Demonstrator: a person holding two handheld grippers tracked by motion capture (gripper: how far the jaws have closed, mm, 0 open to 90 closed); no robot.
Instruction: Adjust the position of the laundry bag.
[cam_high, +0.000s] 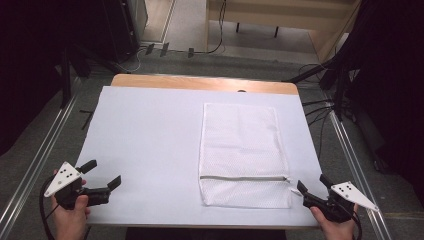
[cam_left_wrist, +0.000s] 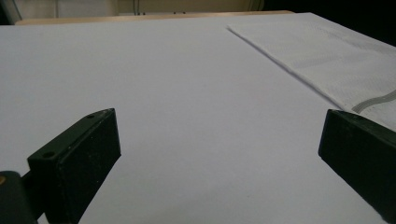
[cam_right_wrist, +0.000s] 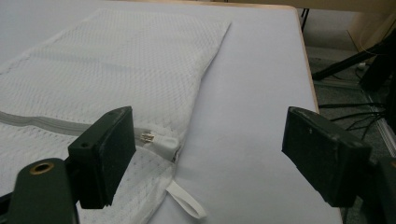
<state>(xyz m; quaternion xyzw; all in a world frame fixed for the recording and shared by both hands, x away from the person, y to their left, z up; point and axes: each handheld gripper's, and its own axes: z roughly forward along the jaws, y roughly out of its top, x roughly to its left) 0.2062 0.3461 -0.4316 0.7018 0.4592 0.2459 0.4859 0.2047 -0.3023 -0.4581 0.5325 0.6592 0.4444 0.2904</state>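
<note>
White mesh bag (cam_high: 244, 152) lies flat on the table's (cam_high: 145, 135) right side. It looks soft, light and floppy. Grab its zipper pull (cam_right_wrist: 148, 137). Left gripper (cam_high: 103, 175) and right gripper (cam_high: 314, 186) both gape open, holding nothing.

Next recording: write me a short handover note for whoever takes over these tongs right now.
Left tongs: open, nothing held, over the bare white table cover at the near left.
Right tongs: open, nothing held, just right of the bag's near right corner.
White mesh laundry bag: flat on the right half of the cover, zipper shut, its pull at the right end by the right tongs.
Done: nothing visible yet.
Left: probably grasping the bag or its zipper pull.
</note>
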